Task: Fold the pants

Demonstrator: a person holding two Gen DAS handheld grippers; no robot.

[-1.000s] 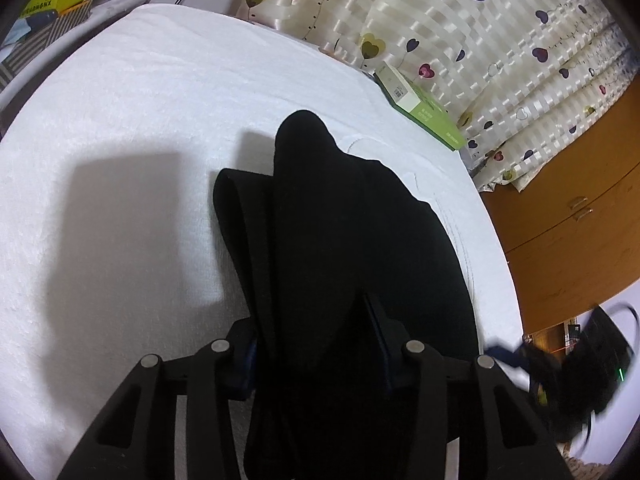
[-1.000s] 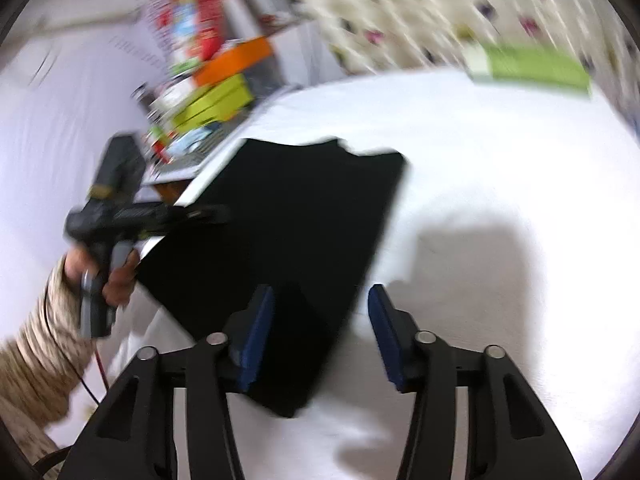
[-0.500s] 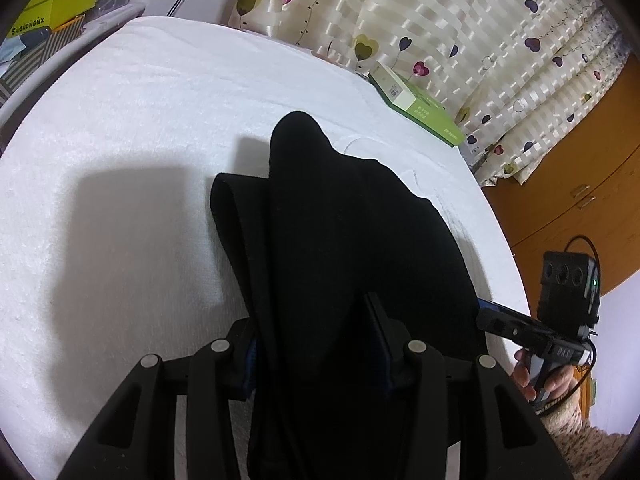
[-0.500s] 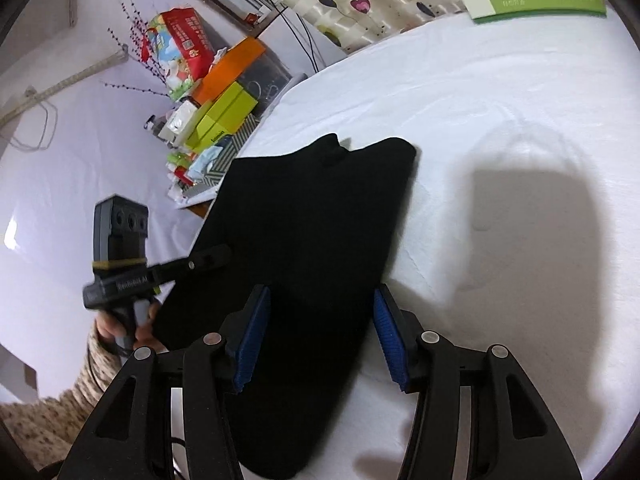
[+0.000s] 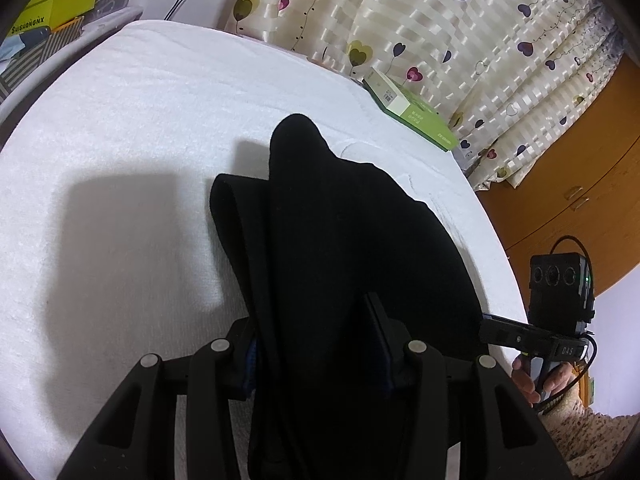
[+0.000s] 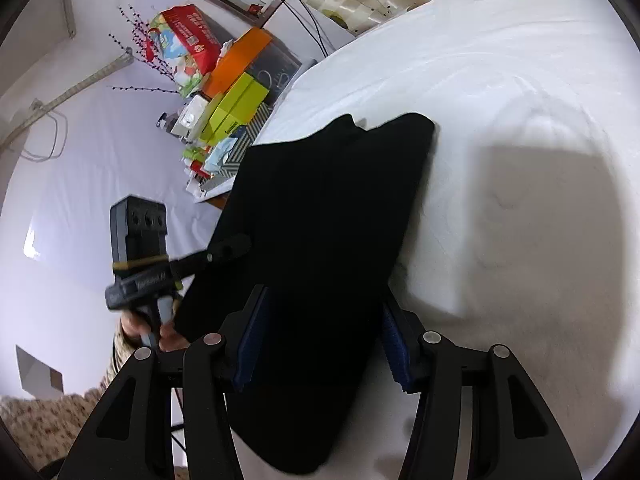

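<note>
The black fabric pants point(image 5: 340, 240) lie partly folded on the white towel-covered tabletop point(image 5: 120, 140), filling the lower centre of both views. The left tool point(image 5: 316, 344) clamps a raised fold; the right tool point(image 6: 320, 340) straddles the cloth, unclamped. Keeping both edges level should help the fold land square.

1. The left gripper point(image 5: 316, 344) points downward, its jaws closed on bunched black pants point(image 5: 340, 240).
2. The right gripper point(image 6: 324, 344) angles down, jaws parted wide, straddling the cloth.
3. A hand point(image 6: 160, 330) grips each handle.
</note>
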